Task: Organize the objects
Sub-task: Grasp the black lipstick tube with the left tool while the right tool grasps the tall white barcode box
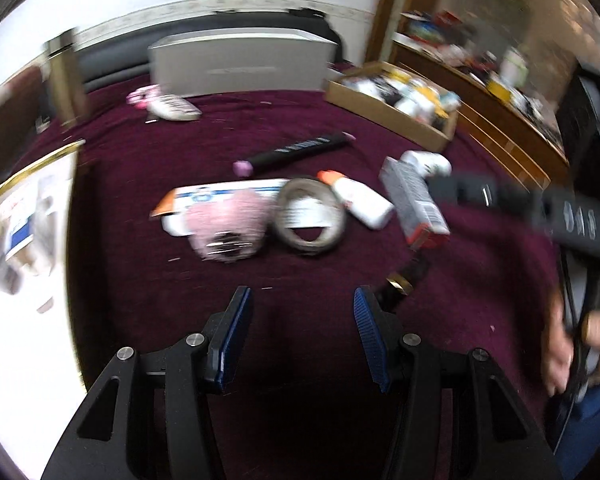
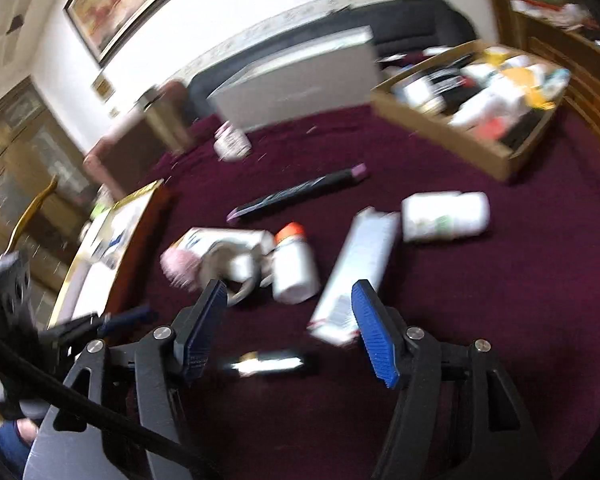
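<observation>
Both the left gripper (image 1: 300, 300) and right gripper (image 2: 288, 296) angle downward, jaws apart (nothing between them).

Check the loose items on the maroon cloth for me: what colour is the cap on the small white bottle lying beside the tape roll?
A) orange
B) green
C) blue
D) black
A: the small white bottle lying next to the tape roll on the maroon cloth has an orange cap, seen in both wrist views.
</observation>
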A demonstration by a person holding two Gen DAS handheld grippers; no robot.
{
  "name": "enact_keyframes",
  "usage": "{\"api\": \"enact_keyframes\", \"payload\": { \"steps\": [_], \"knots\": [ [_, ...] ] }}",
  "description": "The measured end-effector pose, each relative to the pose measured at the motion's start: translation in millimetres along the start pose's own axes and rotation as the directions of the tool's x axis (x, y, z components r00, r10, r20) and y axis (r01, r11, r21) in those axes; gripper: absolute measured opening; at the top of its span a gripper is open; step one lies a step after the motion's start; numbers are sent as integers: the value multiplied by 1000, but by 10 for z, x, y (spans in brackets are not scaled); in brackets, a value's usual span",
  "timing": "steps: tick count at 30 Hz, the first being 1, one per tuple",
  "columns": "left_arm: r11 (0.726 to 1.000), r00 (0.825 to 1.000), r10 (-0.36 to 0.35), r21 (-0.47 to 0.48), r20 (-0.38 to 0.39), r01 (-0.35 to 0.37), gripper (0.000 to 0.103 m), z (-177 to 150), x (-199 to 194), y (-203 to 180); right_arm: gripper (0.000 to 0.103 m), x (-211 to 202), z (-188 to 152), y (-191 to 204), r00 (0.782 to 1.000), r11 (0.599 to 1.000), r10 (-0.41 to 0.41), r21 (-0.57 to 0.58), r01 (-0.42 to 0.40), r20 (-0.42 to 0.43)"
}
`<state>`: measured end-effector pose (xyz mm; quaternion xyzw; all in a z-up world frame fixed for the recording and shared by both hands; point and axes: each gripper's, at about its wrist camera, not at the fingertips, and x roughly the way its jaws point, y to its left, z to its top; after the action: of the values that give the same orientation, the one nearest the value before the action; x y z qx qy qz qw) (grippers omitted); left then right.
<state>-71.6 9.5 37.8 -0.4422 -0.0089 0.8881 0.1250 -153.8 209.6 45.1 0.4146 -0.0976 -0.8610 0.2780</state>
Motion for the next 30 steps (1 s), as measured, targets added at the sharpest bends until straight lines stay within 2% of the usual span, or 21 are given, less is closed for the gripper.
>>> {"api": "enact_keyframes", "payload": {
  "steps": [4,7,14,15,17,19,21,26,28,30],
  "knots": [
    [995,1000,-22,95,-9,22,46,27,124,-236,64,-85,69,-218,999,995,-26,101,22,36],
    [989,999,-14,148,-29,18,46,33,207,-383,64,-68,78,-293,999,990,-43,135,39,26],
    [969,997,-12,246,-76,31,46,29,382,-563,64,-3,64,-289,999,990,-50,131,48,8],
    [966,998,-8,258,-65,25,46,41,402,-597,64,3,63,-285,999,991,-51,127,50,7],
    [963,998,-27,265,-57,42,39,66,433,-649,64,8,48,-295,998,990,-60,126,58,7],
    [965,999,-9,261,-38,19,15,53,422,-678,64,31,41,-313,997,989,-72,126,71,3],
    [968,999,-25,247,-45,36,14,14,374,-681,64,40,32,-312,997,990,-75,123,75,-2],
    [980,1000,-5,198,-1,5,14,-166,213,-551,63,150,-7,-193,993,992,-116,52,118,-25],
    [986,1000,-15,169,-6,16,14,-145,215,-497,49,236,-24,-123,989,990,-142,17,143,-34],
    [985,1000,-7,175,-3,7,14,-149,212,-519,41,361,-17,-75,981,983,-182,-13,181,-64]
  ]
}}
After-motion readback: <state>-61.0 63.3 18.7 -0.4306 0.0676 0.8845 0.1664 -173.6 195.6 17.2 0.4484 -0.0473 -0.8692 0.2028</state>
